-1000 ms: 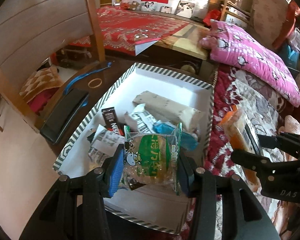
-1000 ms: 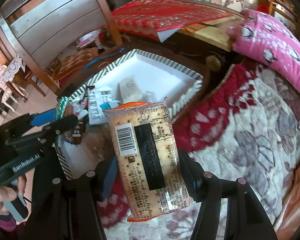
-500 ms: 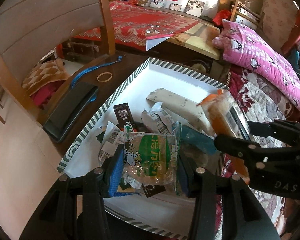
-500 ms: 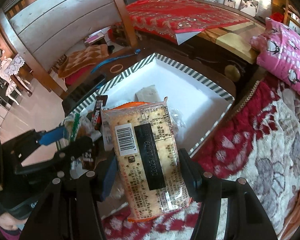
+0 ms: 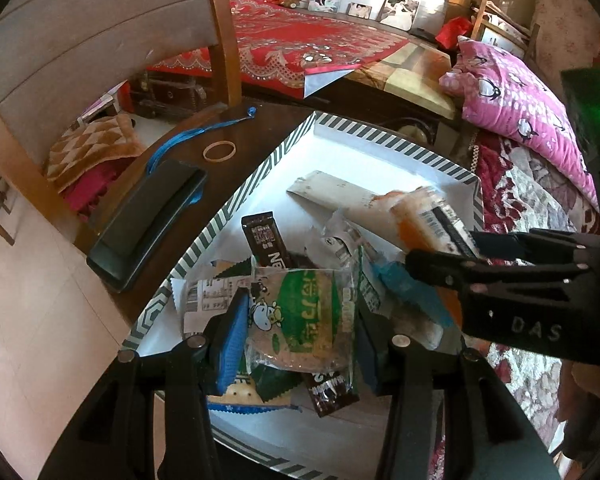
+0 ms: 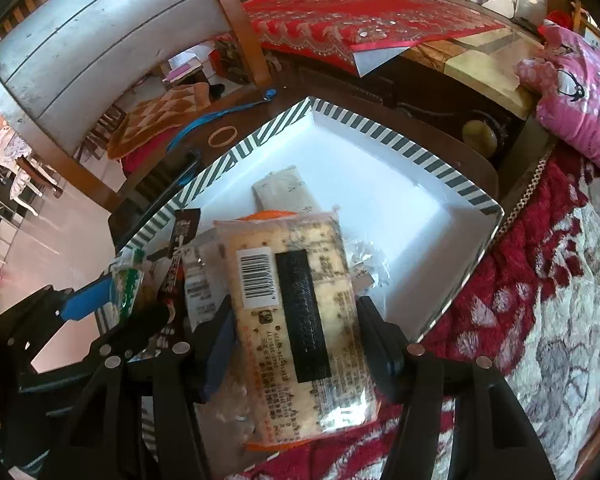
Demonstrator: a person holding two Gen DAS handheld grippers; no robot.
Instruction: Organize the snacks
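A white tray with a green-striped rim [image 5: 284,152] [image 6: 412,148] rests on a dark wooden table and holds several snack packets. My left gripper [image 5: 296,328] is shut on a clear packet with a green label and a cartoon cow [image 5: 304,320], held just above the pile at the tray's near end. My right gripper [image 6: 294,336] is shut on a long cracker packet with a barcode and a black stripe [image 6: 296,312], held over the tray's near right part. That cracker packet [image 5: 420,216] and the right gripper [image 5: 472,248] also show at the right of the left wrist view. The left gripper [image 6: 112,300] shows at the lower left of the right wrist view.
On the table left of the tray lie a black case [image 5: 148,224], a blue lanyard [image 5: 180,140] and a rubber band [image 5: 219,151]. A wooden chair back [image 5: 80,40] stands behind. A floral blanket [image 6: 540,300] and a pink pillow [image 5: 512,92] lie to the right.
The right gripper has carried the cracker packet leftward from over the blanket to over the tray. The left gripper has sunk slightly toward the snack pile, still holding its packet.
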